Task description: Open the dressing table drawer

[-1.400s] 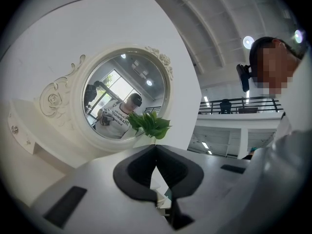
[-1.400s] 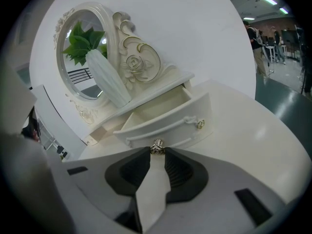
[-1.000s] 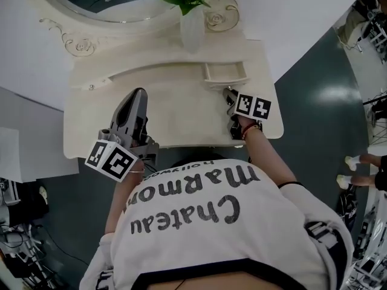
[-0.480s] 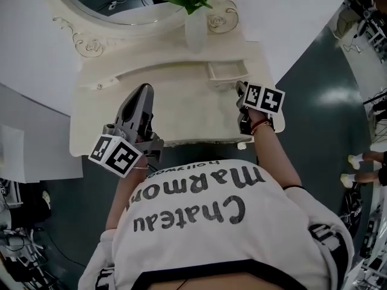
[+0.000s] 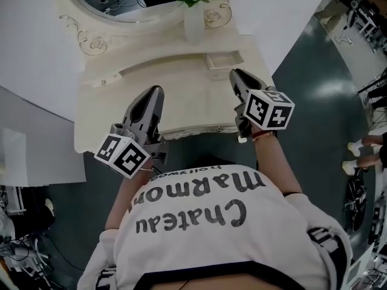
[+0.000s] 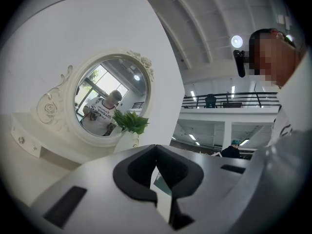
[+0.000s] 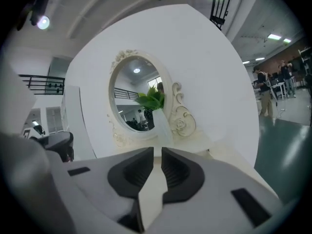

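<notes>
The cream dressing table point(image 5: 181, 104) stands in front of me. Its small right drawer point(image 5: 221, 60) sits pulled out from the raised back shelf, its inside showing. A matching left drawer with a round knob point(image 5: 103, 82) is pushed in. My right gripper point(image 5: 234, 73) hovers over the tabletop just in front of the pulled-out drawer, clear of it, jaws together with nothing between them point(image 7: 157, 150). My left gripper point(image 5: 156, 91) hangs over the tabletop's left half, also shut and empty point(image 6: 155, 147).
An oval mirror point(image 5: 115, 5) in a carved frame backs the table. A vase with a green plant point(image 5: 192, 17) stands at the rear right, just behind the drawer. White wall panels flank the table; dark floor point(image 5: 314, 101) lies to the right.
The right gripper has drawn back from the drawer front and lifted toward me. The left gripper has risen slightly. The table sits further up the view.
</notes>
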A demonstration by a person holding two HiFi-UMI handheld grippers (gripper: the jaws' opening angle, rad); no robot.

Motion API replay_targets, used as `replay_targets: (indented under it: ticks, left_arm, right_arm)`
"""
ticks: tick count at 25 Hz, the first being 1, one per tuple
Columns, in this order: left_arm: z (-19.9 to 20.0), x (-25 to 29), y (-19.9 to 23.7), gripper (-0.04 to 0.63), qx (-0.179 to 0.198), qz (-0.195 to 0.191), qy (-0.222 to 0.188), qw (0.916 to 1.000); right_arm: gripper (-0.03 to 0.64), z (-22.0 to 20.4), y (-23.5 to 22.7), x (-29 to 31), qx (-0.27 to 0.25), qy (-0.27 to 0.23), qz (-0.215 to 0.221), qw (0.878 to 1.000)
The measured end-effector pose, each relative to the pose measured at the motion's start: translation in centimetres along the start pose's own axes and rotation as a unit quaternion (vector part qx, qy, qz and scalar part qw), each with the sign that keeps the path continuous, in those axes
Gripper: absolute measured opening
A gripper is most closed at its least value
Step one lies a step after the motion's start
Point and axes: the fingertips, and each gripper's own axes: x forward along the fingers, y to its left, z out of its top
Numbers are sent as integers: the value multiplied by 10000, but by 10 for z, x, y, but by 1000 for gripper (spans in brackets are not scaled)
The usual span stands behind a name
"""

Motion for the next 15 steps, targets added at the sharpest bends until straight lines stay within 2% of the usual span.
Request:
replay_targets:
  ticks: [7,15]
  left_arm:
    - [-5,-53,-26,23,37,-70,170,9998]
    - [-13,-95,-54,23,9,-267,267,9993]
  right_arm:
    - [67,-3,57,-57,27,-405,-53,9992]
    - [67,-18,96,-111,-22,-562,-137,9983]
